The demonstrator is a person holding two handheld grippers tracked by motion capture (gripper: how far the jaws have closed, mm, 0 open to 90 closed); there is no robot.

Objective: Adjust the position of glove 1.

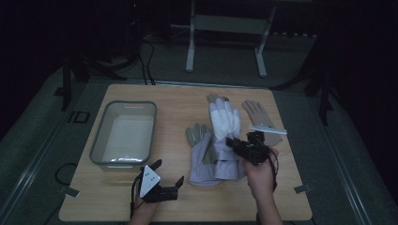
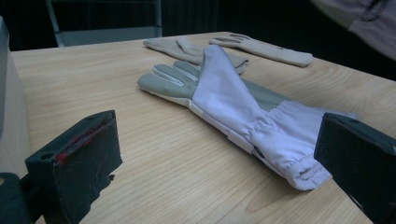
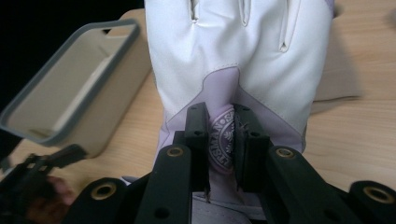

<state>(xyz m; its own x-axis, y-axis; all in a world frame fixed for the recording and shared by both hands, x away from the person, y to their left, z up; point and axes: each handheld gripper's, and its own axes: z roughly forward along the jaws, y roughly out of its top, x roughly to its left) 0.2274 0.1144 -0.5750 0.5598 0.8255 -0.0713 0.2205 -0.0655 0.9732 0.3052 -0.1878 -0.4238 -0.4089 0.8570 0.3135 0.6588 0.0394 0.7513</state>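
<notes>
The pale wooden counter (image 1: 183, 197) is filling the middle of the high view, while the room around it is sitting in darkness too deep to read.

A clear rectangular plastic bin with a grey rim (image 1: 123, 132) is standing at the centre left of that view; in the right gripper view it is showing at the left edge, with its near corner cut off.

A white and lilac fabric glove (image 1: 224, 123) is hanging lifted just right of centre, its cuff hidden behind the right tool (image 1: 246, 147). In the right gripper view the glove's fingers are running off the top of the frame, and the tool is pinching the round printed badge on the lilac cuff; the lettering is too small to read.

A grey-palmed lilac glove (image 1: 202, 154) is lying flat on the counter under the lifted one, partly covered by it.

A beige glove (image 1: 257, 117) is lying at the upper right, with a thin white strip across it that is hard to identify.

The left tool (image 1: 164, 174) is resting low at the bottom left, its jaws spread wide with nothing between them.
</notes>
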